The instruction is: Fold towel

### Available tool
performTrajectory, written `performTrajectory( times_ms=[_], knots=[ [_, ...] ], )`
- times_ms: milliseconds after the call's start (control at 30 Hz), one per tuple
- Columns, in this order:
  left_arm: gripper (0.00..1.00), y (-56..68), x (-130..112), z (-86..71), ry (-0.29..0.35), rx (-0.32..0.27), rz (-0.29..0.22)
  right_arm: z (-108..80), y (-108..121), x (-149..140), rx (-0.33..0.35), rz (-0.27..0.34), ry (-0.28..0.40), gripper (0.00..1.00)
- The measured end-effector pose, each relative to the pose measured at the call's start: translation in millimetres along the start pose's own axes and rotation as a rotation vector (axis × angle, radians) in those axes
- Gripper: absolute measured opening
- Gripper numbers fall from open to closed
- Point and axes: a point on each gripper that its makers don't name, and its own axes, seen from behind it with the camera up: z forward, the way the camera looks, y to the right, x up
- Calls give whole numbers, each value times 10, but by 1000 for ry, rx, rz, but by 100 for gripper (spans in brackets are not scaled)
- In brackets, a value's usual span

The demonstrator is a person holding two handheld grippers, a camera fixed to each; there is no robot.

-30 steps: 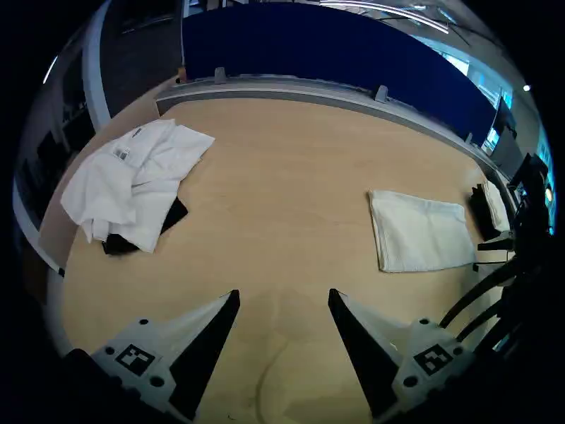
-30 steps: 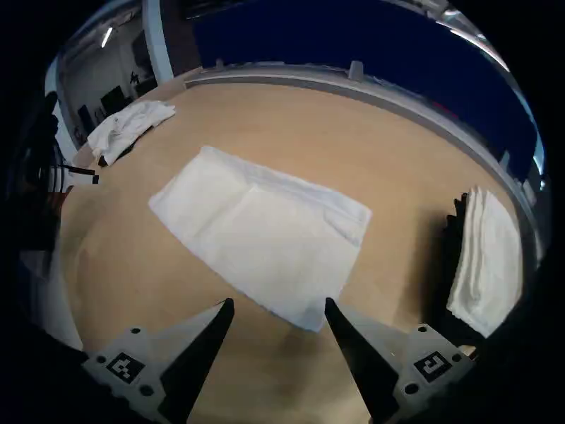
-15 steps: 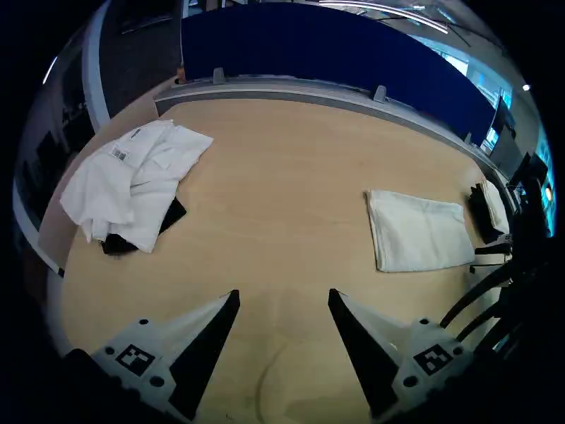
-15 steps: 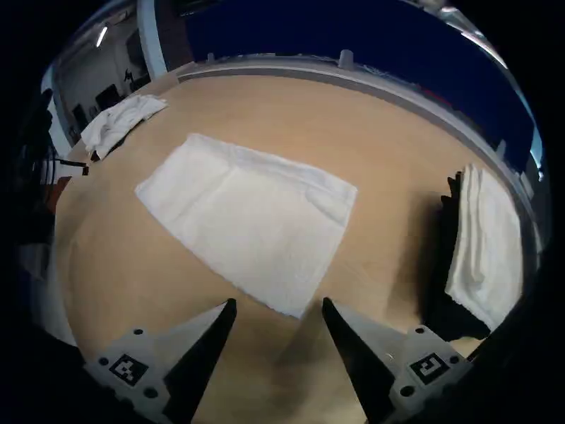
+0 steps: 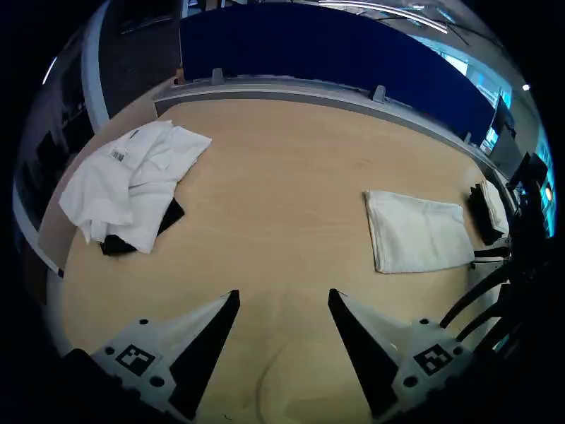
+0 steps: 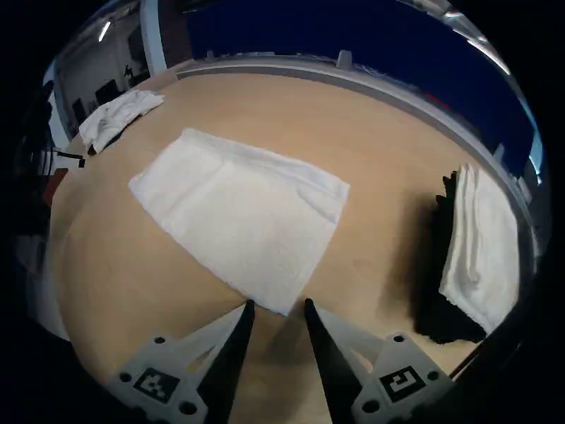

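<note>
A white towel [image 6: 240,212], folded flat, lies on the wooden table [image 6: 367,141]. Its near corner sits between the fingertips of my right gripper [image 6: 276,302], whose fingers have narrowed to a small gap around it, low over the tabletop. In the left gripper view the same towel [image 5: 417,230] lies far off to the right. My left gripper [image 5: 282,293] is open over bare wood with nothing between its fingers.
A crumpled pile of white towels [image 5: 131,184] lies on a dark thing at the table's left end. A stack of folded towels [image 6: 484,247] rests on a black base to the right. A blue partition [image 5: 318,49] runs along the back edge.
My right gripper has moved forward to the towel's near corner and its fingers have closed most of the way around it. The left gripper has stayed put.
</note>
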Motion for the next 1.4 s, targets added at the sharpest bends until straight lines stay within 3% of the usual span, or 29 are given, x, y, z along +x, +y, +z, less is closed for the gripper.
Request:
performTrajectory(
  times_ms=[167,300,600,900,1200,1400],
  knots=[
    [93,25,3,13,-1,0,6,6,34,9,-5,0,-9,37],
    [93,44,10,11,-1,-3,8,-1,36,8,-1,-16,-12,33],
    [93,55,-4,22,-6,-3,14,-5,60,18,2,-32,-13,11],
    [93,67,-11,34,-11,-6,14,17,64,22,2,26,-12,3],
    [93,66,2,32,-10,-8,13,-18,19,20,7,29,-8,2],
    [93,57,19,26,-8,-9,18,-110,21,184,10,39,24,2]
  ],
)
